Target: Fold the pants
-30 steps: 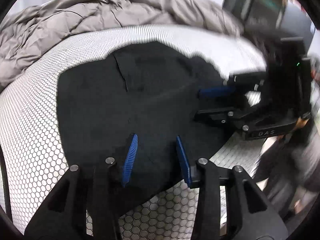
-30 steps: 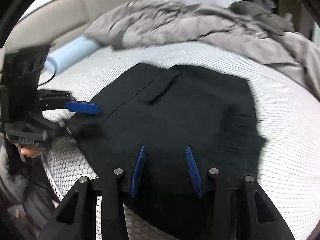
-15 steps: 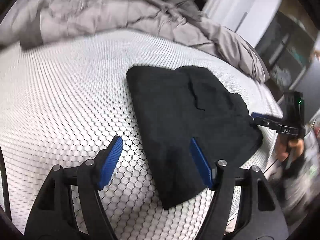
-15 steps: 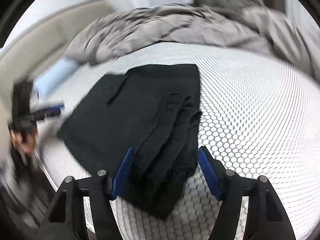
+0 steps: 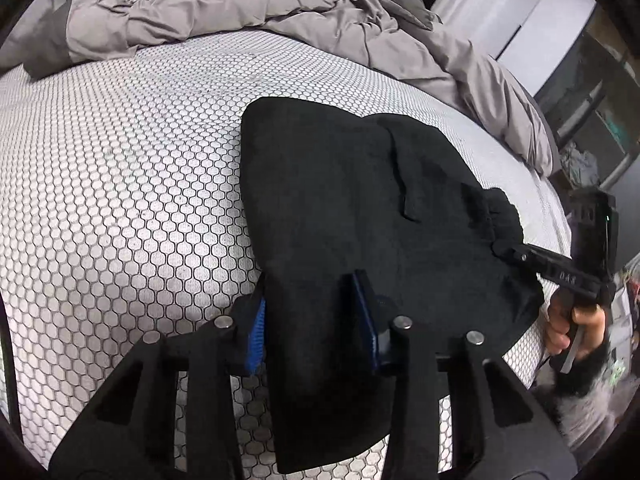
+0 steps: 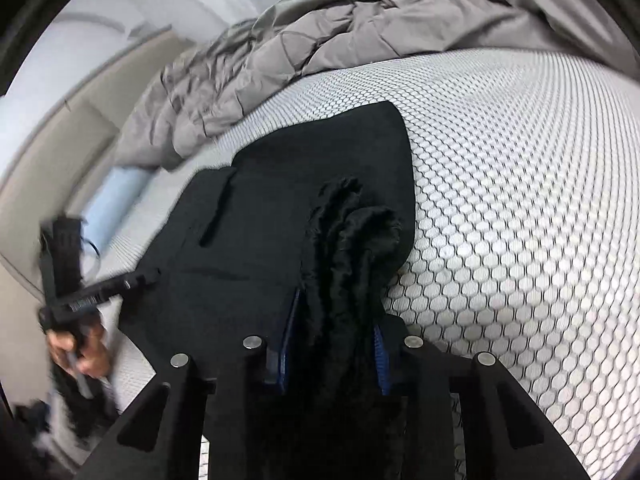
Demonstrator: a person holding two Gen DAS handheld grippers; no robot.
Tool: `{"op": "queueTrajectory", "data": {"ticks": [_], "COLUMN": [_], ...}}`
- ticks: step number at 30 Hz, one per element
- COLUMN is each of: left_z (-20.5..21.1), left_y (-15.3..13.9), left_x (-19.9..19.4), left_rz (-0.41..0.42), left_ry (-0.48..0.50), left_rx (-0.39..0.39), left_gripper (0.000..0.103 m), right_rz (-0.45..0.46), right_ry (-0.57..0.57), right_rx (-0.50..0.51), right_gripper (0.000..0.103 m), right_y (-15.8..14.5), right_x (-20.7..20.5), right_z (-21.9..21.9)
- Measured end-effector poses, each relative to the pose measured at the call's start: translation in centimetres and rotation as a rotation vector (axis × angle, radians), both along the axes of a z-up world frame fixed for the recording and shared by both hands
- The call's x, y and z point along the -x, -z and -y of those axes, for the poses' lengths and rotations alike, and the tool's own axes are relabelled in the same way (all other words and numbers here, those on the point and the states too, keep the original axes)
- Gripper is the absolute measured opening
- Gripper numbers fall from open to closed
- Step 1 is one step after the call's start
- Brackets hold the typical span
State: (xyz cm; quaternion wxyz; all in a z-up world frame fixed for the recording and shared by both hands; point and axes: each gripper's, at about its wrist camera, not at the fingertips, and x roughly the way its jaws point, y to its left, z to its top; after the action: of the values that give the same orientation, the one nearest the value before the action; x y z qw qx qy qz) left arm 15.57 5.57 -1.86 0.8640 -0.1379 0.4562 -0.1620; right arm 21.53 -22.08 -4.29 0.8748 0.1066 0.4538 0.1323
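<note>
Both grippers are clamped on cloth. Left gripper (image 5: 312, 324) has just been closing, and its blue pads (image 5: 258, 330) now pinch the near corner of the black pants (image 5: 360, 208), with the fabric running up between the fingers. Right gripper (image 6: 334, 348) has likewise just been closing, and it grips the bunched, gathered edge of the pants (image 6: 256, 240) at the opposite near corner; in the left wrist view it shows side-on at the far right (image 5: 504, 249), held in a hand (image 5: 572, 326).

Outward from the jaws, the pants lie already folded into a compact dark block on the white honeycomb-patterned mattress (image 5: 140, 168), a pocket slit showing on the top layer. Beyond them a rumpled grey duvet (image 5: 240, 4) is heaped at the far side of the bed, well apart from the pants. A pale blue roll (image 6: 116, 200) sits by the padded bed frame at the left of the right wrist view.

As I judge it, the step in hand is taking hold of the near edge for another fold. Next, both hands should lift together, carry that edge over the top layer toward the far edge, and keep the two corners level so the bunched side does not drag or slump.
</note>
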Motion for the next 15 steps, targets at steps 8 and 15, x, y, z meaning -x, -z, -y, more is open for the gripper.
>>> {"op": "queueTrajectory", "data": {"ticks": [8, 15], "left_z": [2.6, 5.3], "left_y": [-2.3, -4.2], "left_x": [3.0, 6.2], "left_rz": [0.146, 0.253], "left_ry": [-0.039, -0.001], "left_rx": [-0.202, -0.244], "left_gripper": [0.035, 0.070], "right_rz": [0.067, 0.102], "right_ry": [0.027, -0.058], "right_rx": [0.129, 0.214], "right_gripper": [0.059, 0.073], "right_y": [-2.1, -1.7], "right_x": [3.5, 4.9], "right_z": [1.6, -1.8]}}
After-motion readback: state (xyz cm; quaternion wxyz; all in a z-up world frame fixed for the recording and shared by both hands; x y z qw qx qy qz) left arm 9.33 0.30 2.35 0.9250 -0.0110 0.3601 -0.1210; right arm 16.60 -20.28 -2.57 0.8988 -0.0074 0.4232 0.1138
